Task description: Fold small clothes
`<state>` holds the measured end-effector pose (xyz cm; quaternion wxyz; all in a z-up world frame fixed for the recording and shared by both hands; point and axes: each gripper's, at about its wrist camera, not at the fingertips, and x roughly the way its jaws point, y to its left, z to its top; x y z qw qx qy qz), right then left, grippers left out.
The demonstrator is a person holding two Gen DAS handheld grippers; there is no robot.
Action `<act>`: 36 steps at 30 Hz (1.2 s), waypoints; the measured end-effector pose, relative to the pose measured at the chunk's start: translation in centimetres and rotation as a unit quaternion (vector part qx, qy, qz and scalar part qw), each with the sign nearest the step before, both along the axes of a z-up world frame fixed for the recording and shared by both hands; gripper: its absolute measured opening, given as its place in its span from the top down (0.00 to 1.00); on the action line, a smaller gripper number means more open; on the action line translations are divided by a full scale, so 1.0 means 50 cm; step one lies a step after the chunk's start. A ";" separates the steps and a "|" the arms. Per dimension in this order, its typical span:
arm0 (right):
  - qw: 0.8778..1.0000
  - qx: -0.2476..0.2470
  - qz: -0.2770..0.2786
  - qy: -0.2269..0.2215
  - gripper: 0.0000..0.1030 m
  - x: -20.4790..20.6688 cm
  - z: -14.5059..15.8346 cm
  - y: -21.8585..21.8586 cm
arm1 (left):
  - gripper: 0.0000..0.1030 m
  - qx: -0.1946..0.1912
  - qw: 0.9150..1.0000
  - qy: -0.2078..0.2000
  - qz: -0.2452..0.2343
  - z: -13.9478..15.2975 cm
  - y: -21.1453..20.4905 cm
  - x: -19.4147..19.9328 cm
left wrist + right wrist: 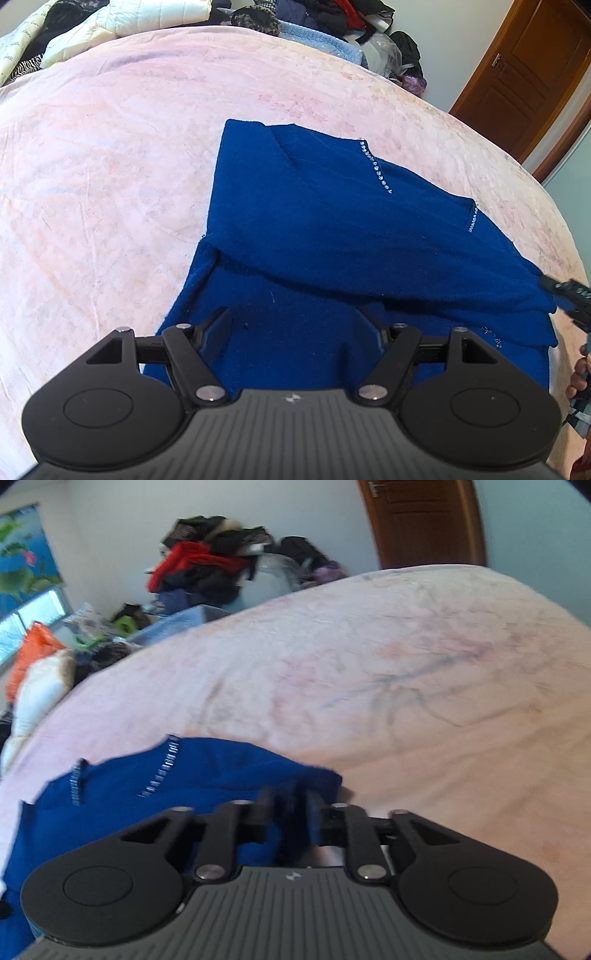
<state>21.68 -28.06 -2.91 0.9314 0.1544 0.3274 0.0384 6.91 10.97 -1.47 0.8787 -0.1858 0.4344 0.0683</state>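
Bedroom; a pink blanket [110,166] covers the bed and serves as the work surface, with a brown door [532,74] and pale wall behind. Item: one blue top [314,221], knit, trimmed with lines of small stones [376,166]; it lies on the blanket toward the near edge, directly ahead of both grippers. Condition: partly folded. One side panel is turned in over the body with a straight outer edge, and a thick fold band runs across the middle; the lower part lies loose and rumpled, and the corner on the right side is not laid flat. Judged about midway: side folds appear made, the final fold and squaring remain. Left gripper [291,328]: fingers spread wide, hovering over the lower cloth, nothing between them pinched. Right gripper [286,805]: at the right-hand corner of the top, fingers half apart with a bunch of blue cloth standing between them; the view is blurred, and the pads do not look pressed on it, so the cloth seems loose in the gap, not pinched. Surroundings: a clothes heap [207,561] beyond the far edge of the bed, white padded jackets [147,14] at the far left, a window with a printed blind [22,554] in the right wrist view.
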 end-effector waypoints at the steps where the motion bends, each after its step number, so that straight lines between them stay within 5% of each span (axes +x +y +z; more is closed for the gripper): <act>1: 1.000 -0.002 -0.011 -0.023 0.56 -0.017 0.008 0.003 | 0.30 0.001 1.000 0.000 0.001 0.000 0.001 0.000; 4: 0.996 -0.014 0.028 -0.078 0.52 -0.054 0.042 0.034 | 0.30 0.000 1.000 0.002 0.005 0.001 0.002 0.002; 6: 0.993 -0.034 0.092 -0.060 0.34 -0.050 0.043 0.069 | 0.30 0.000 1.000 0.004 0.004 0.001 -0.001 0.001; 9: 0.992 -0.071 0.108 -0.015 0.32 -0.040 0.022 0.099 | 0.30 0.001 1.000 0.000 -0.005 0.005 -0.011 -0.008; 12: 0.995 -0.032 0.080 -0.049 0.28 -0.088 0.049 0.099 | 0.30 0.009 1.000 -0.005 -0.006 0.009 -0.020 -0.017; 17: 0.983 0.020 0.161 -0.091 0.08 -0.189 0.085 0.161 | 0.30 0.000 1.000 -0.015 0.000 0.014 -0.023 -0.035; 21: 0.961 -0.030 0.257 -0.095 0.07 -0.243 0.064 0.246 | 0.30 0.008 1.000 -0.009 -0.002 0.014 -0.024 -0.058; 24: 0.952 -0.043 0.297 -0.056 0.11 -0.253 0.047 0.270 | 0.30 0.014 1.000 -0.009 -0.001 0.020 -0.017 -0.085; 31: 0.900 -0.056 0.431 0.028 0.11 -0.352 0.061 0.216 | 0.30 0.032 0.999 -0.001 -0.009 0.024 -0.001 -0.143; 36: 0.836 -0.066 0.540 0.075 0.16 -0.452 0.097 0.159 | 0.30 0.048 0.998 0.012 -0.024 0.020 -0.001 -0.174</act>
